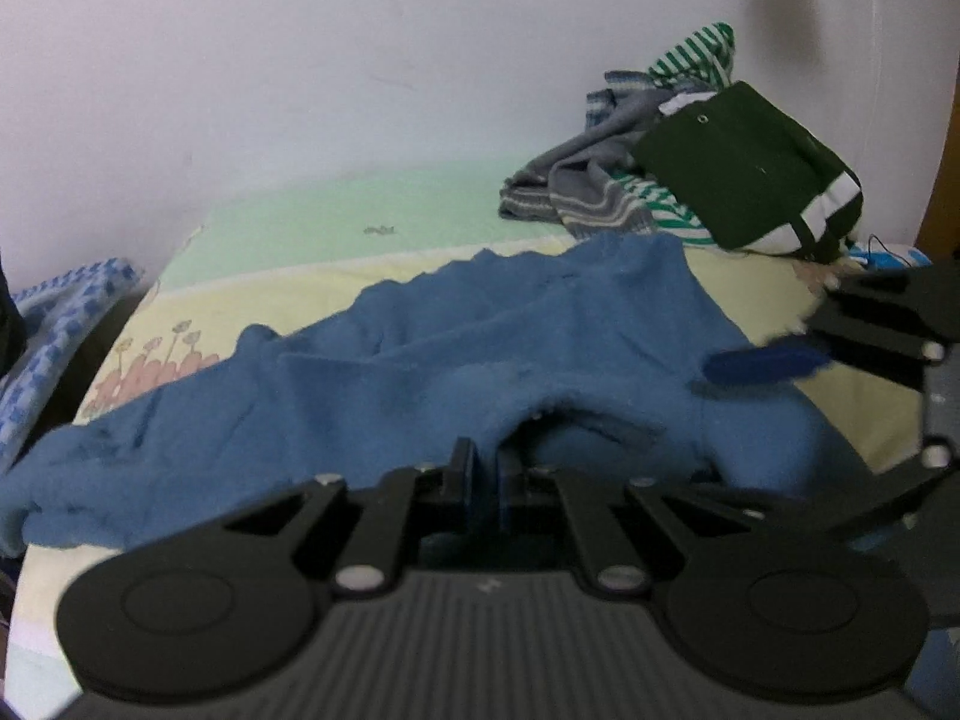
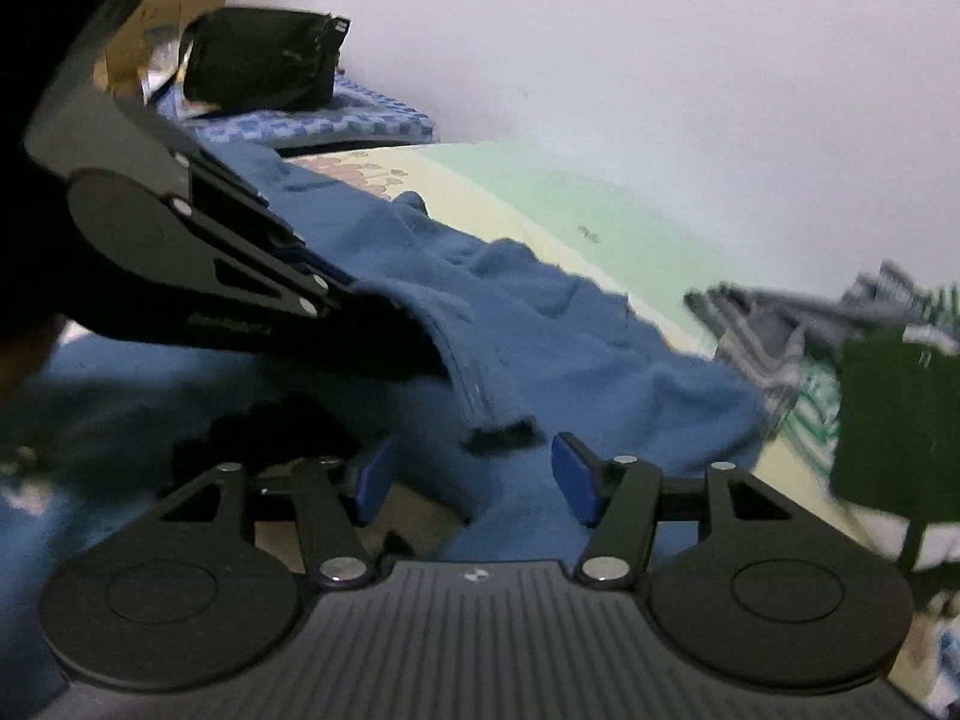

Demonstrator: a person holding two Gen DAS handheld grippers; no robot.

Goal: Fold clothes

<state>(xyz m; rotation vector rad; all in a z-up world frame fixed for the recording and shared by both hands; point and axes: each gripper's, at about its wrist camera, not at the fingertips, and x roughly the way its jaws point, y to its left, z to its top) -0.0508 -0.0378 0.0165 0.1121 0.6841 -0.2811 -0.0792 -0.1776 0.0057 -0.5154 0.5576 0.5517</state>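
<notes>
Left wrist view: blue-checked cloth (image 1: 66,324) at far left, then the blue fleece garment (image 1: 420,372) spread across the bed (image 1: 252,294). The left tool (image 1: 483,474) is clamped on its near edge. The right tool (image 2: 474,474) stands apart, pressing nothing. A striped clothes pile (image 1: 630,180) lies at right.

We cannot see the tips of the left tongs (image 1: 483,468), buried in the soft blue fleece garment (image 1: 420,372). In the right wrist view, the striped grey and green clothes pile (image 2: 798,330) is smeared by blur and cut off at the edge.
</notes>
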